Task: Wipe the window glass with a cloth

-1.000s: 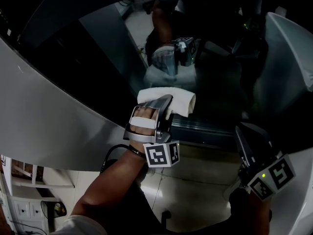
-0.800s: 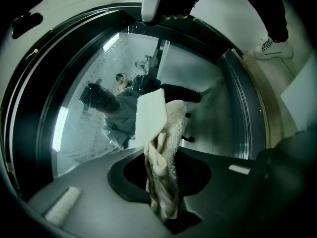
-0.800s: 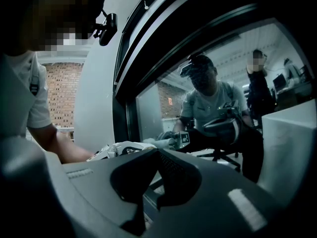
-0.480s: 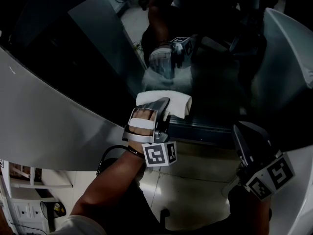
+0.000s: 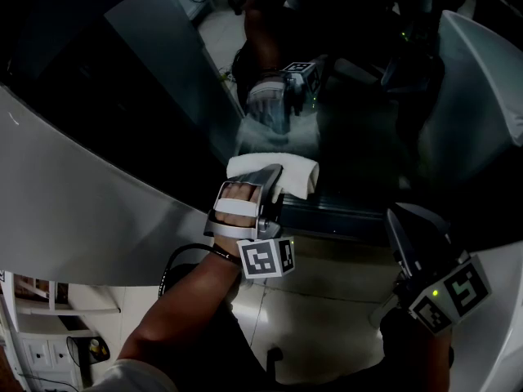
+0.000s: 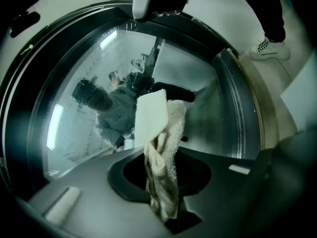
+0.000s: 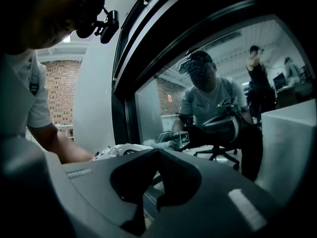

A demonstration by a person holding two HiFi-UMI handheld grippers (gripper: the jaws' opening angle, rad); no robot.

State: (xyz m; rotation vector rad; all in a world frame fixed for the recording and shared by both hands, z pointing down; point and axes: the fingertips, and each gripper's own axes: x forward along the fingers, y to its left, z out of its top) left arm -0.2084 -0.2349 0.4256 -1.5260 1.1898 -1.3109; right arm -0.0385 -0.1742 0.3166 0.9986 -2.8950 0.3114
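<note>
1. The left gripper [image 5: 276,178] pinches a folded white terry cloth [image 5: 288,171] and presses it on the dark window glass [image 5: 351,129], near the lower edge.
2. The right gripper [image 5: 406,223] is pressed together, empty, lower right.

- left forearm [image 5: 188,300] comes up from the bottom left, bare, with the hand [image 5: 239,193] tucked into the handle
- left gripper [image 5: 274,176] points up and away from the body, jaws clamped tight on the cloth [image 6: 161,148]
- right gripper [image 5: 406,227] sits lower and off to the right, well apart from the left one, marker cube facing back at the head camera
- its jaws are pretty much together, nothing between them
</note>
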